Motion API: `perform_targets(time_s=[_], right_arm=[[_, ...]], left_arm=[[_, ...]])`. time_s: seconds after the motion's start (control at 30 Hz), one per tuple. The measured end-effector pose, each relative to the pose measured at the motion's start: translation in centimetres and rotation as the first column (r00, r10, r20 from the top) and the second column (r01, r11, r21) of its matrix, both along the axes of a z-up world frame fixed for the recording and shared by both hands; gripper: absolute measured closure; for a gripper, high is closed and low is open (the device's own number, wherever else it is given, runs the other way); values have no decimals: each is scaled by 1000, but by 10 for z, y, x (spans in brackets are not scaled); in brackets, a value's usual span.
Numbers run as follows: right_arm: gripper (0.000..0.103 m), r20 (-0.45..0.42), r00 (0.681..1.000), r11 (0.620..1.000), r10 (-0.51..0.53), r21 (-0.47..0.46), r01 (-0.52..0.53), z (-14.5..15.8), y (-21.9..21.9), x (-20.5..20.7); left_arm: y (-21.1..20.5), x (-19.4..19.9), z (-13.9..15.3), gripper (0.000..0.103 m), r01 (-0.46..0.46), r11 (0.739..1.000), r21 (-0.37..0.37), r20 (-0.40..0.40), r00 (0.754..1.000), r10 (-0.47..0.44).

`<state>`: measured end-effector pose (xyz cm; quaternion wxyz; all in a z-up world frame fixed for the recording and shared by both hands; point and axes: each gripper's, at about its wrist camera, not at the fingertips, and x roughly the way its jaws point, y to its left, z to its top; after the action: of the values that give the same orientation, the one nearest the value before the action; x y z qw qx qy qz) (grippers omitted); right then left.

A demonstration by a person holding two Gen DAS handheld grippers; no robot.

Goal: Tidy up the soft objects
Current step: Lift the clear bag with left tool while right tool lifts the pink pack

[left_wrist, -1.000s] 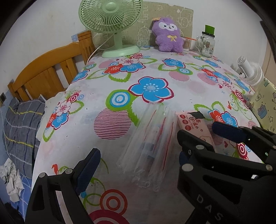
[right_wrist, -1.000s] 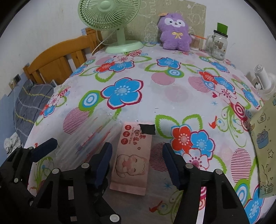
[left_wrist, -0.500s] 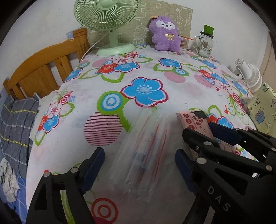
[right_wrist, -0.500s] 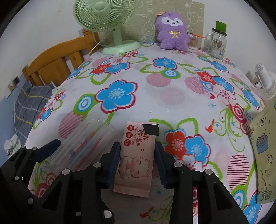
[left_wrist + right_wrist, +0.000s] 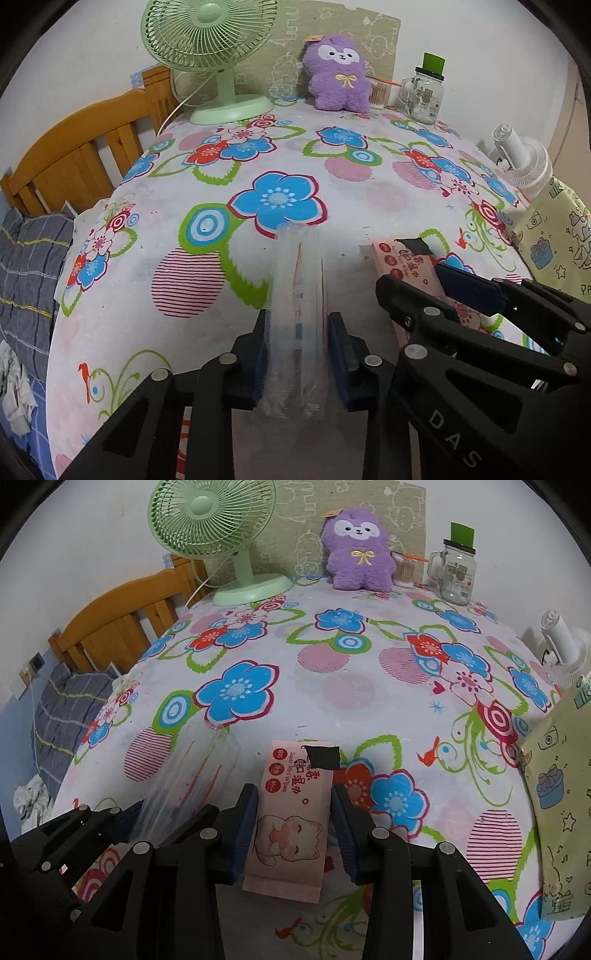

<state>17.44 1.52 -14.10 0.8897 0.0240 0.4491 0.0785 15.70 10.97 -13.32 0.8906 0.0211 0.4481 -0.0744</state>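
My left gripper point(image 5: 297, 332) is shut on a clear plastic packet point(image 5: 297, 302) with red and blue print, which stands squeezed between the pads on the flowered tablecloth point(image 5: 258, 166). My right gripper point(image 5: 293, 812) is shut on a pink wet-wipes pack point(image 5: 291, 812) with a cartoon cat; the pads press its two long sides. The wipes pack also shows in the left wrist view point(image 5: 410, 266), and the clear packet in the right wrist view point(image 5: 192, 775). A purple plush toy point(image 5: 358, 550) sits at the table's far edge.
At the back stand a green desk fan point(image 5: 210, 44), a glass jar with a green lid point(image 5: 424, 92) and a cup of cotton swabs point(image 5: 404, 570). A white fan point(image 5: 521, 162) and a yellow-green bag point(image 5: 557, 805) are at the right. A wooden bed frame point(image 5: 74, 155) is to the left.
Both grippers went from wide open to shut: the left closed on the clear packet, squeezing it narrow, and the right closed on the wipes pack. Both moved slightly forward.
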Motion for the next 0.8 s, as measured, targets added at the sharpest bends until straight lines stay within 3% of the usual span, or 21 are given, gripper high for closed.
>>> perform_targets(time_s=[0.8], right_arm=[[60, 102, 995, 1000, 8, 21, -11, 46, -54, -30]], left_arm=[[-52, -30, 44, 75, -14, 1000, -14, 101, 995, 15]])
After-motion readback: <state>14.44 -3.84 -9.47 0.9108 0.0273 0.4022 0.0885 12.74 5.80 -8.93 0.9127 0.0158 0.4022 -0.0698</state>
